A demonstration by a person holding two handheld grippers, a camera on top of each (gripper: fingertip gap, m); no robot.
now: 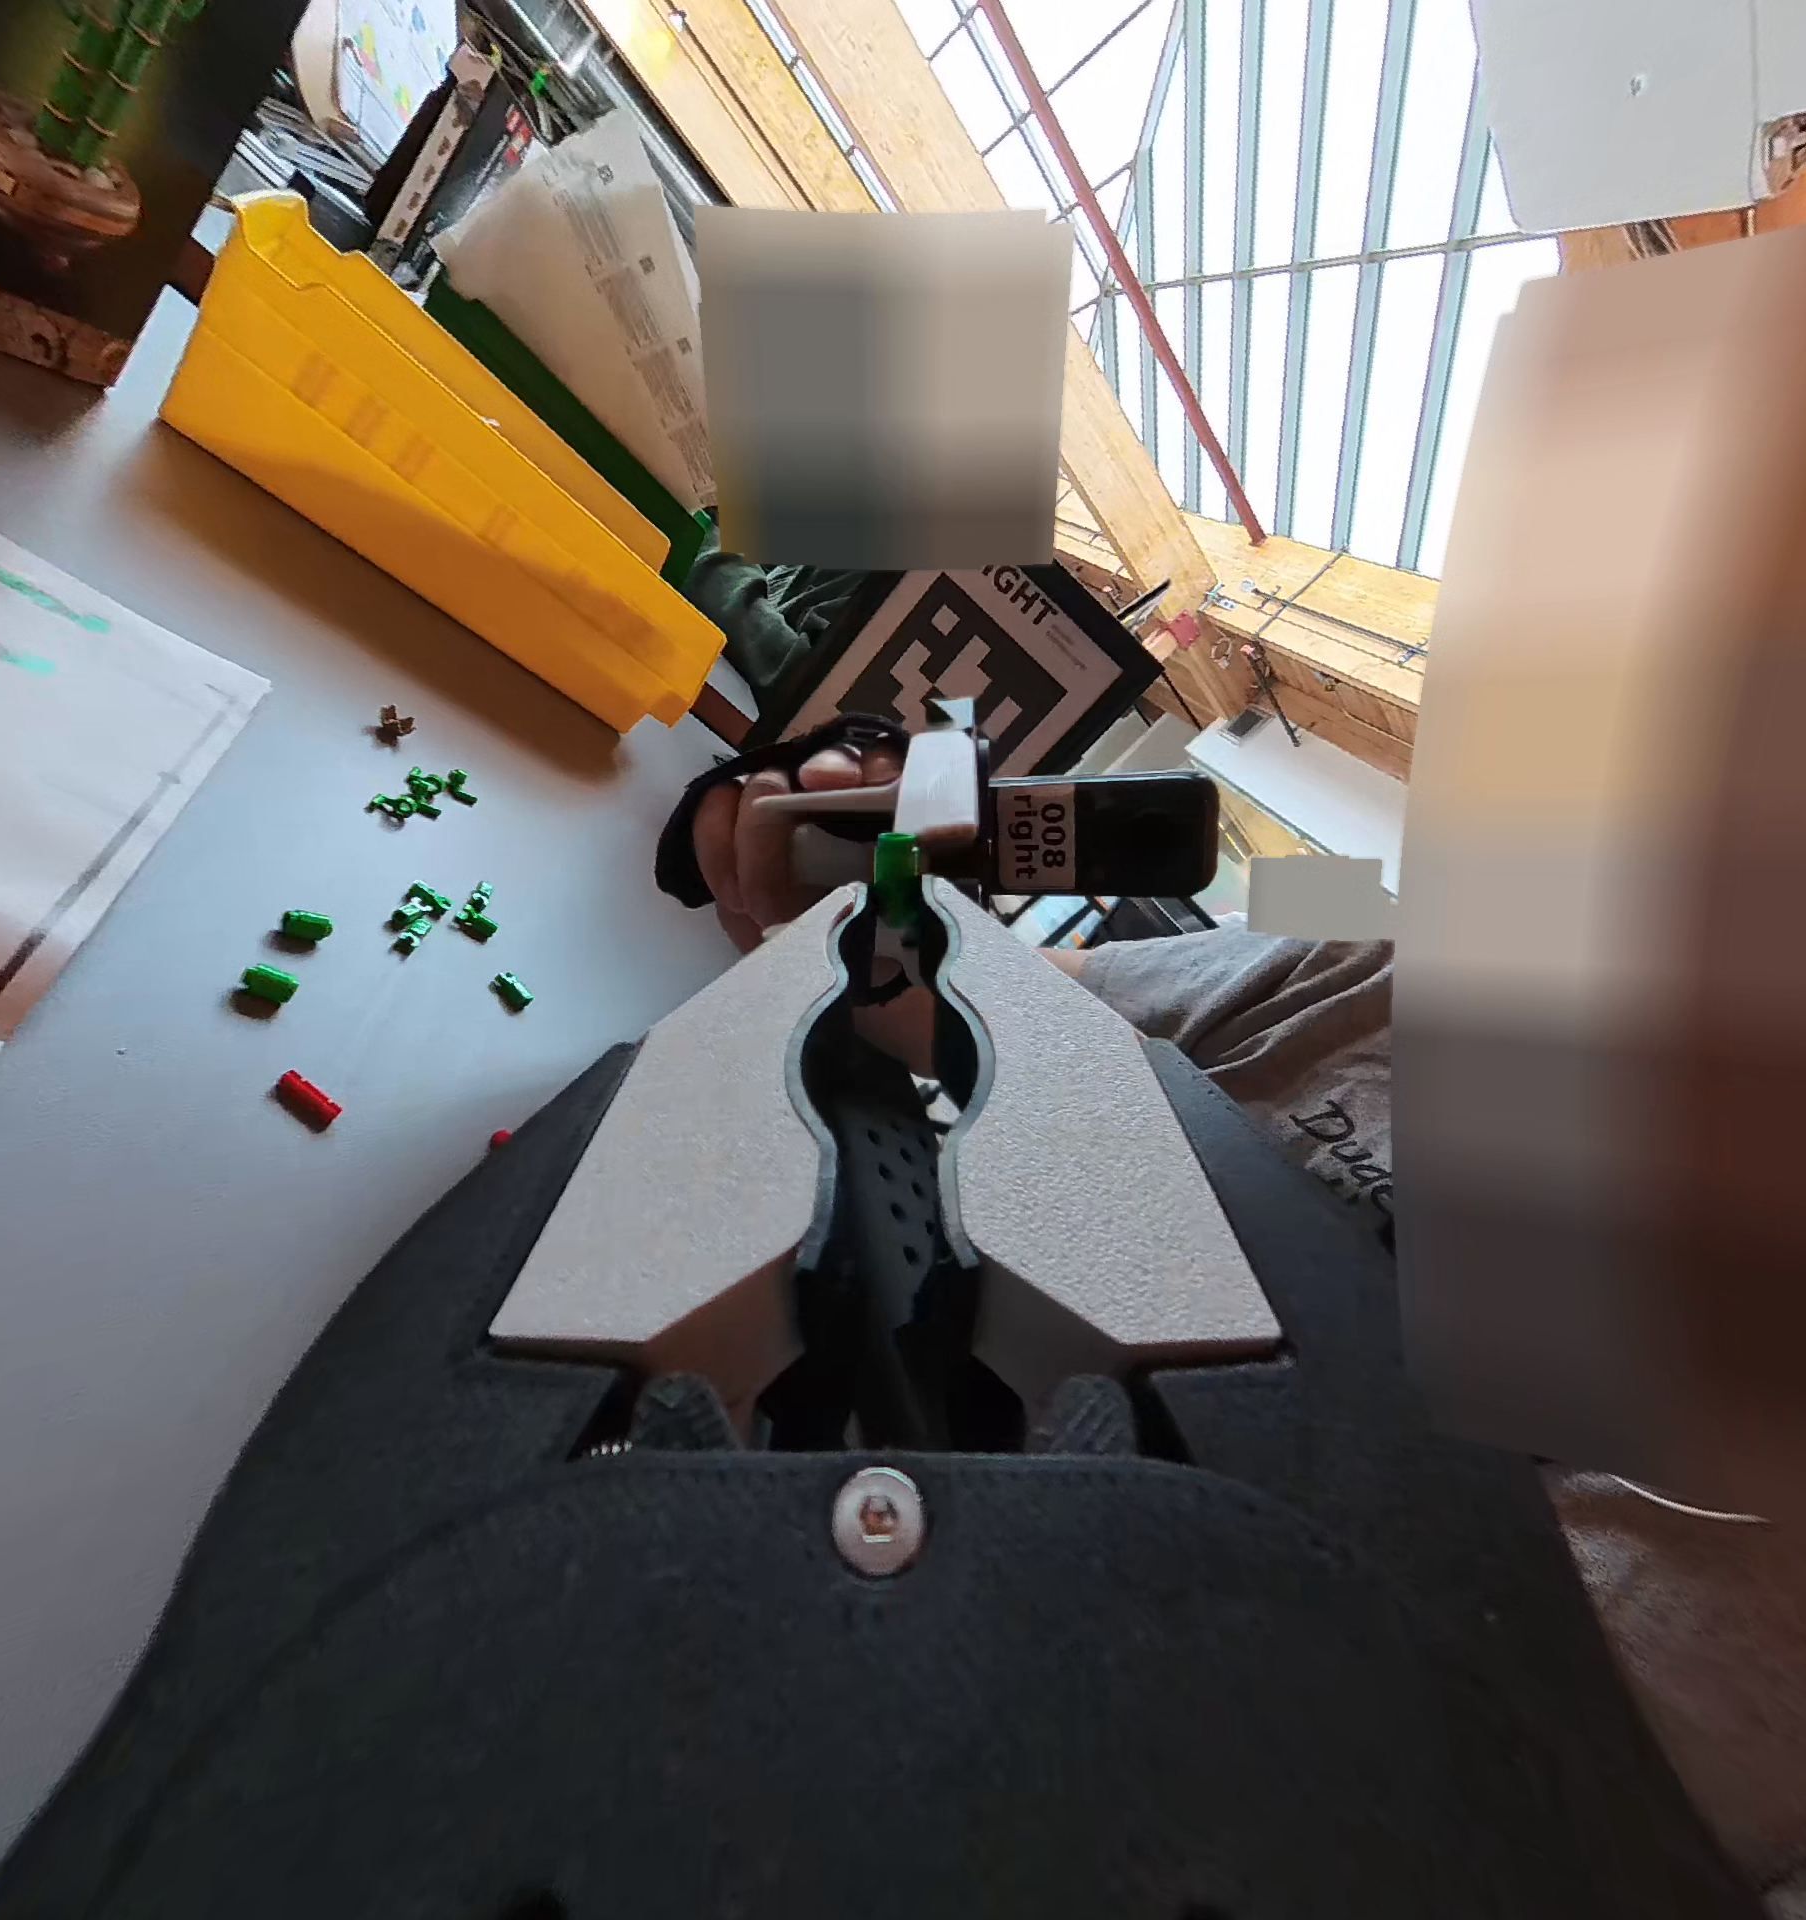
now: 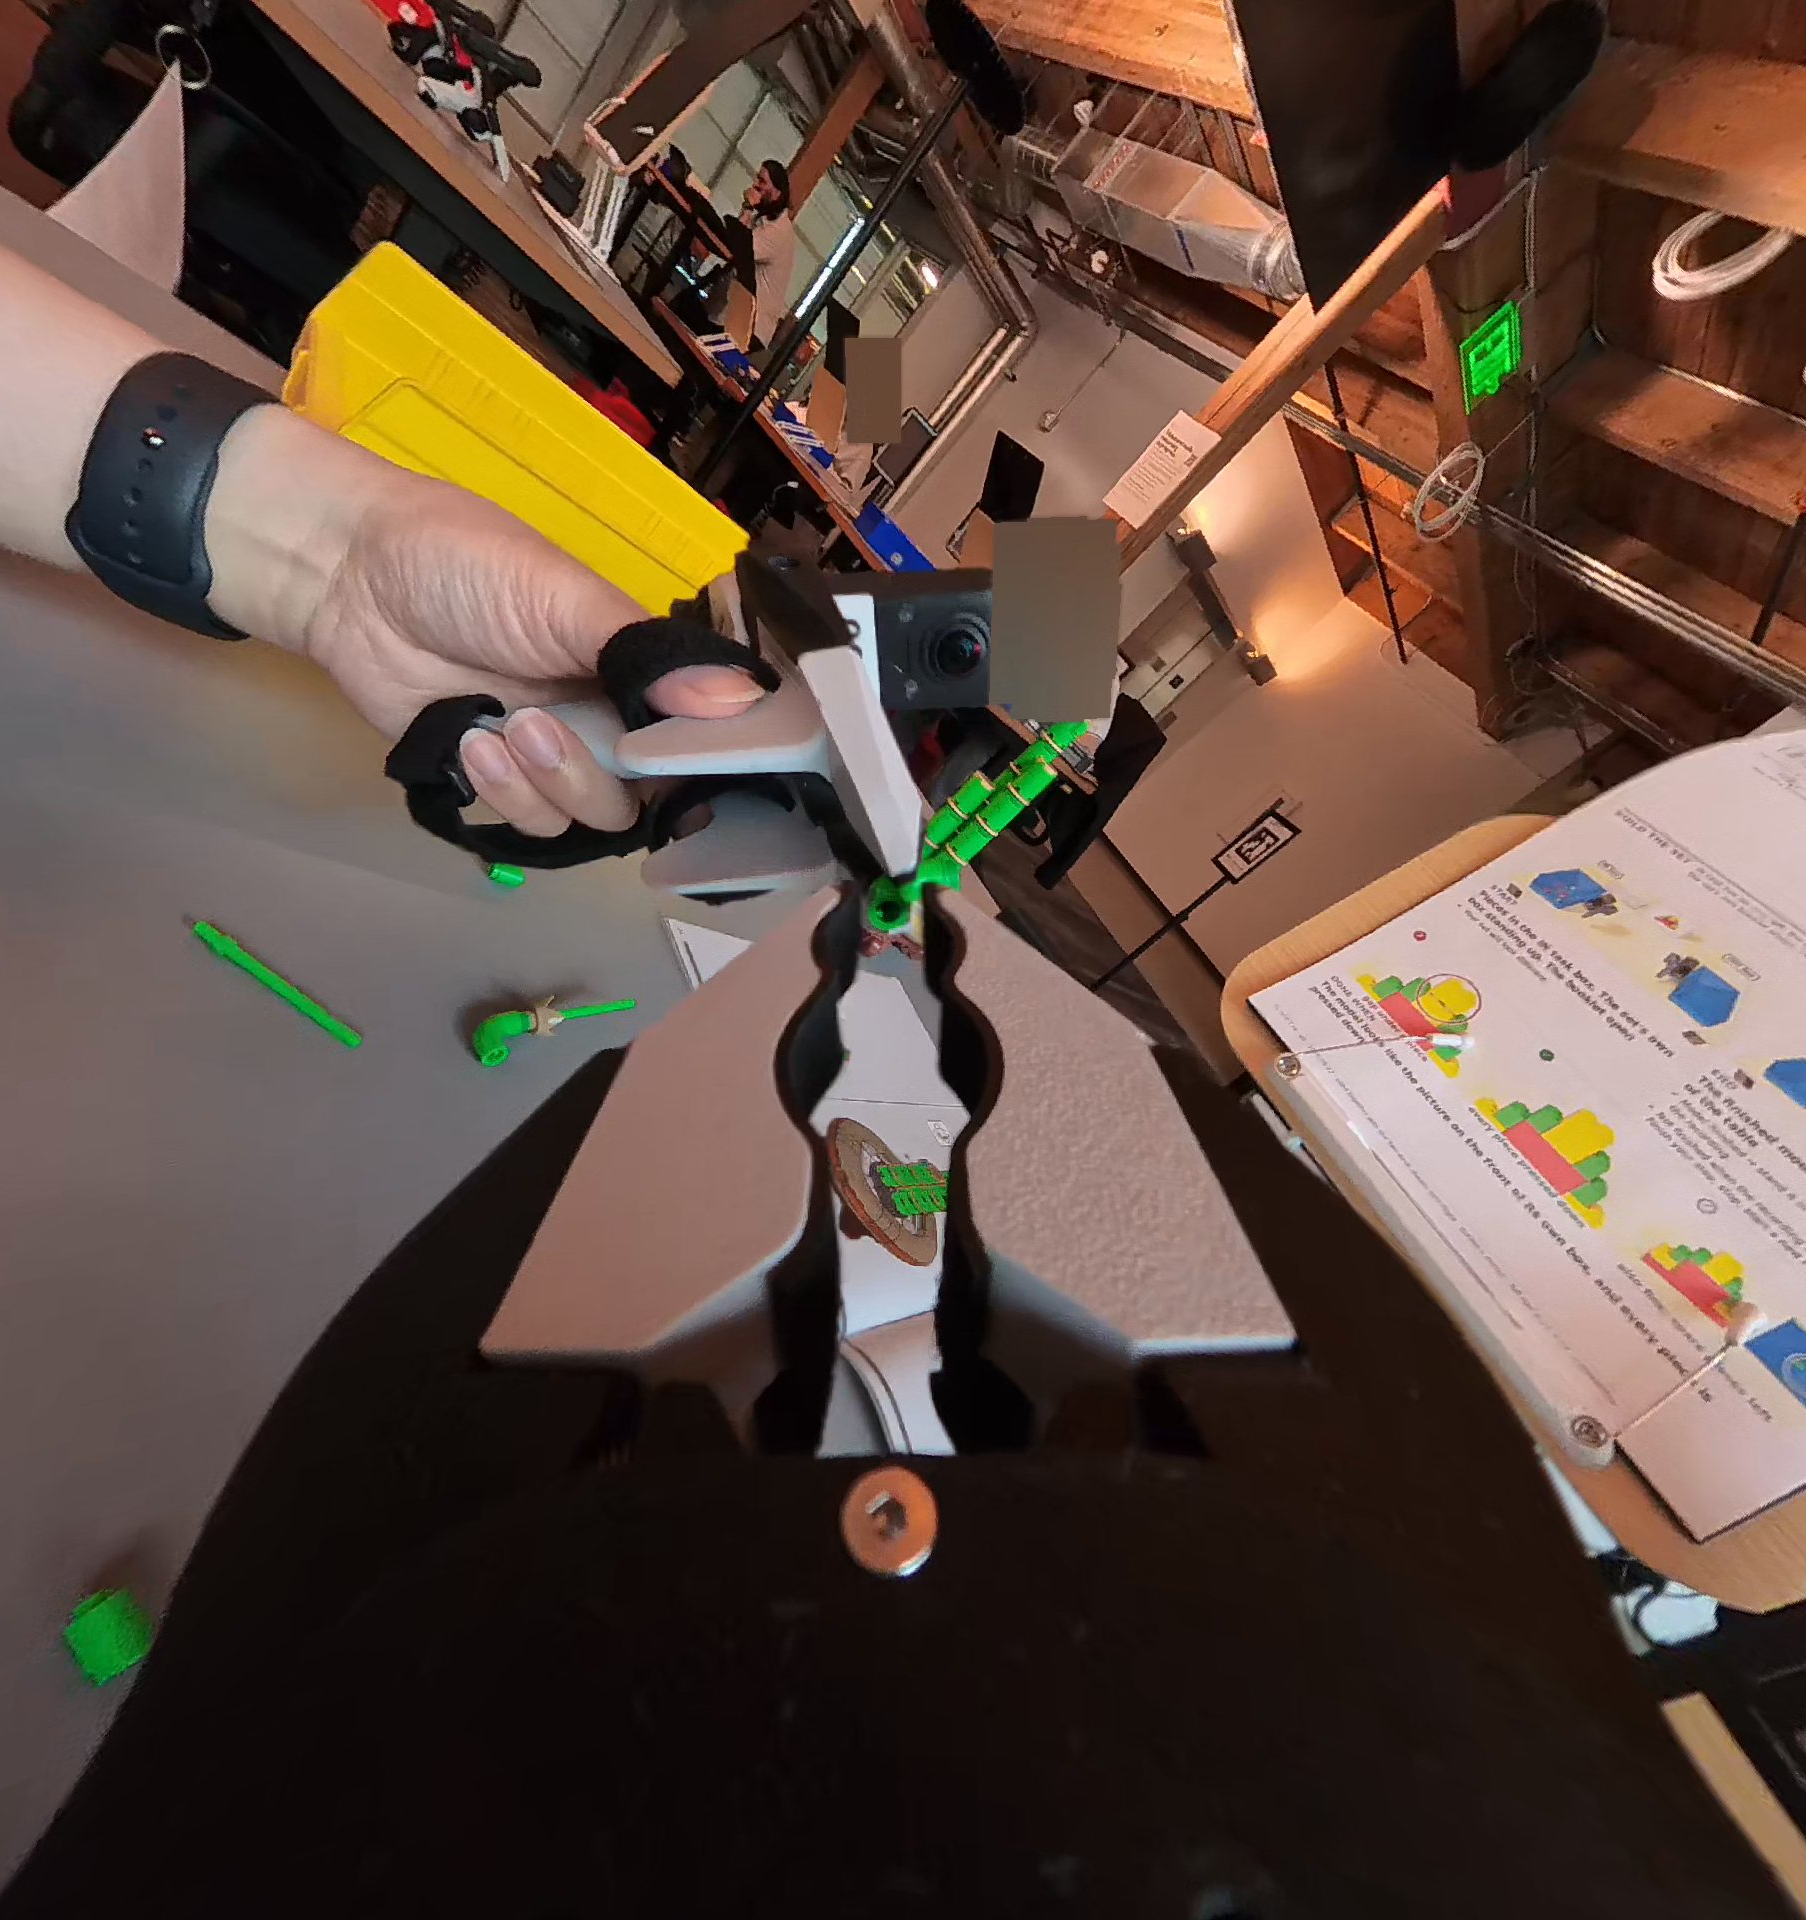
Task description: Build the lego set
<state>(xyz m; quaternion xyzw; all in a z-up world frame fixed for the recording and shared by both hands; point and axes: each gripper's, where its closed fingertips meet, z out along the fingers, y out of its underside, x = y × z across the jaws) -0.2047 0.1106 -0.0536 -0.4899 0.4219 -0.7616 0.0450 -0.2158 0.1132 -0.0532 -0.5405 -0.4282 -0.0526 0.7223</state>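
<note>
A grey table is lit by daylight from a slanted glazed roof framed in timber beams — further back, wooden shelving and long workbenches are seen.

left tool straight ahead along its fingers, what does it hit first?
Probably the right tool: its grey fingers and black body sit just past the left tool, which is shut on a green piece. Depth is unclear, but the gap looks small.
</note>
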